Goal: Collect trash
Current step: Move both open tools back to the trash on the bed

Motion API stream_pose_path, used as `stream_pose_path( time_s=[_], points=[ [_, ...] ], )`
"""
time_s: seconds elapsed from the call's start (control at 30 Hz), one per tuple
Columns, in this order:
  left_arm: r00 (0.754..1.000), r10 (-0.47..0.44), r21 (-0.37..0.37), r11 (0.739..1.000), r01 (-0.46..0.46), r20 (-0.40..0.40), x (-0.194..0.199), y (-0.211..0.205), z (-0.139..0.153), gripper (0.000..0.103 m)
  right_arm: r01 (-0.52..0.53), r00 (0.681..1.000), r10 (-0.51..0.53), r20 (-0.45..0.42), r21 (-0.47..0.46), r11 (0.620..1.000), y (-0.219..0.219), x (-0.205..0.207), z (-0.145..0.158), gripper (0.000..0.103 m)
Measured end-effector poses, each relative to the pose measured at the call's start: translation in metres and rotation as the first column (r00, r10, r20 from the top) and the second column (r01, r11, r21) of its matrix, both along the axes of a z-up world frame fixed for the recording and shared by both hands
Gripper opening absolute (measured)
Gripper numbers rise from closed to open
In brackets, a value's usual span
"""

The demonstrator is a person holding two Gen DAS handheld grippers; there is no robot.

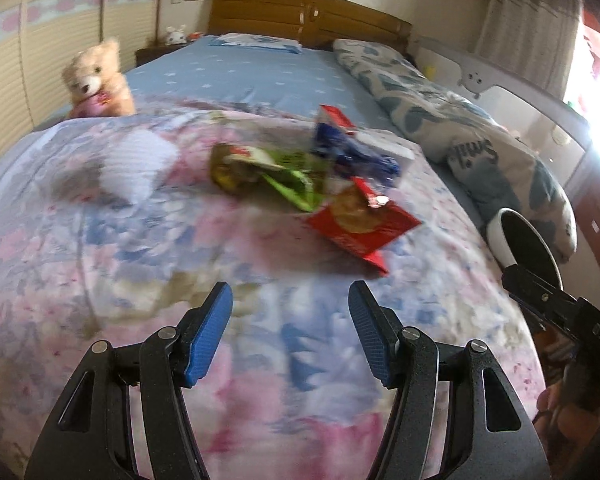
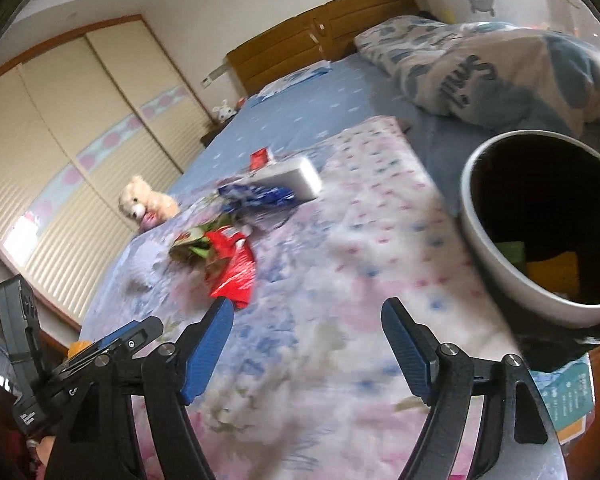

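Trash lies on a floral quilt (image 1: 260, 320) on the bed: a red snack packet (image 1: 360, 224), a green wrapper (image 1: 268, 168), a blue wrapper (image 1: 356, 152), a white box (image 1: 388, 146) and a crumpled white tissue (image 1: 136, 164). My left gripper (image 1: 290, 320) is open and empty, a short way in front of the red packet. My right gripper (image 2: 308, 340) is open and empty over the quilt, with the red packet (image 2: 236, 268) ahead to its left. A white bin with a dark inside (image 2: 540, 220) stands to the right and holds green and yellow scraps.
A teddy bear (image 1: 96, 80) sits at the bed's left edge. A folded blue-patterned duvet (image 1: 460, 120) lies along the right side. A wooden headboard (image 1: 300, 12) is at the far end. Wardrobe doors (image 2: 60, 140) line the left wall.
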State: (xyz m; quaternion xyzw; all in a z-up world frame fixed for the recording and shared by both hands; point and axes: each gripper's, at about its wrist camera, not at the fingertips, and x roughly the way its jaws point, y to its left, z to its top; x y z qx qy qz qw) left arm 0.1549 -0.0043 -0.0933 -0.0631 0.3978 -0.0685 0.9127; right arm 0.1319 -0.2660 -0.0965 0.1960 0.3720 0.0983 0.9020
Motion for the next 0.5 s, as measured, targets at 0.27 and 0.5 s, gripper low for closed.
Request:
stream_pose_path(
  time_s=[0.27, 0.5],
  points=[
    [0.997, 0.077, 0.007, 0.997, -0.076, -0.02, 0.009, 0.038, -0.007, 0.061, -0.074, 0.997, 0.074, -0.004, -0.007, 0.997, 0.041, 0.017, 0.0, 0.078],
    [0.992, 0.122, 0.016, 0.992, -0.122, -0.031, 0.021, 0.062, -0.01, 0.061, -0.116, 0.993, 0.116, -0.017, -0.02, 0.993, 0.065, 0.032, -0.003, 0.078]
  ],
)
